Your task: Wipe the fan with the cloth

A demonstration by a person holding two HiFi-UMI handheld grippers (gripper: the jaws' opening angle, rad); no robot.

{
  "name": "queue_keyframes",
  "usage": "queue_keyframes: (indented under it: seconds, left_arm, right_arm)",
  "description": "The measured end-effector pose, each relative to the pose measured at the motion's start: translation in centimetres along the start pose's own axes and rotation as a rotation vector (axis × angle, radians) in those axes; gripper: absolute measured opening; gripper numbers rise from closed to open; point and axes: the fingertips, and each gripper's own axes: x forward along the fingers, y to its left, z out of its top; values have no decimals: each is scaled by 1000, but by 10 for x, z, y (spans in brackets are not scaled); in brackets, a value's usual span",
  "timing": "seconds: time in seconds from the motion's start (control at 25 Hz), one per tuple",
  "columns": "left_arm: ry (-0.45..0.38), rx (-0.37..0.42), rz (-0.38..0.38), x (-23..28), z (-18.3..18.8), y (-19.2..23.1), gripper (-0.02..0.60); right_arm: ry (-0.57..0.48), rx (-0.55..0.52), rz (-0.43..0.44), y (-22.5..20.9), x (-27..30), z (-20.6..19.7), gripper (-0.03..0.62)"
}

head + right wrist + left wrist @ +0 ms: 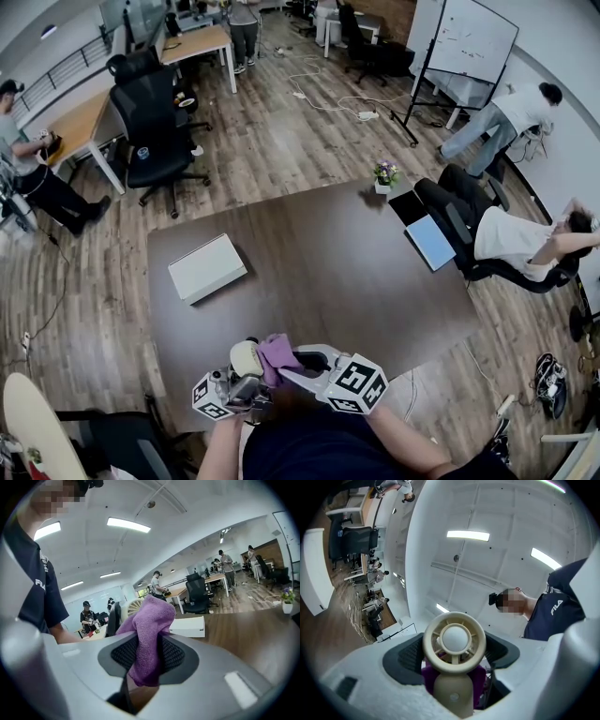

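Left gripper view: the left gripper (454,652) was seen clamped on the small cream fan (454,639). The fan was held between the two dark pads, with its round head pointed up at twelve o'clock. A bit of the purple cloth (429,677) was seen just behind the fan's handle.

In the right gripper view, the right gripper (149,654) was squeezed shut on that cloth. The cloth was bunched up and stuck out at twelve o'clock, and the fan was seen just behind it at eleven o'clock.

In the head view, both grippers were held close together at six o'clock, over the near edge of the brown table (328,253). A white box (207,268) was laid on the table at nine o'clock, well apart from the fan. A little flower pot (384,175) was set at the far edge, at one o'clock.
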Motion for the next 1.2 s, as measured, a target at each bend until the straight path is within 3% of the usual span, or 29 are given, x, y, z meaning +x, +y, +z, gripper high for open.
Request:
queue_keyframes:
  seconds: [0.32,0.72,1.0,1.2]
  left_arm:
    - [129,16,35,-6,-22,4,374]
    - [329,31,-8,-6,-58,-9,374]
    - [401,58,-16,-6,-69,-9,374]
    - [405,75,62,-8,-70,7,374]
  right_arm:
    - [-43,-109,-7,15,-10,28,127]
    - [-104,-187,-9,17,-13,55,127]
    - [-93,-172,-101,-3,-12,50,127]
    - [-75,-301,-42,15,-10,54,127]
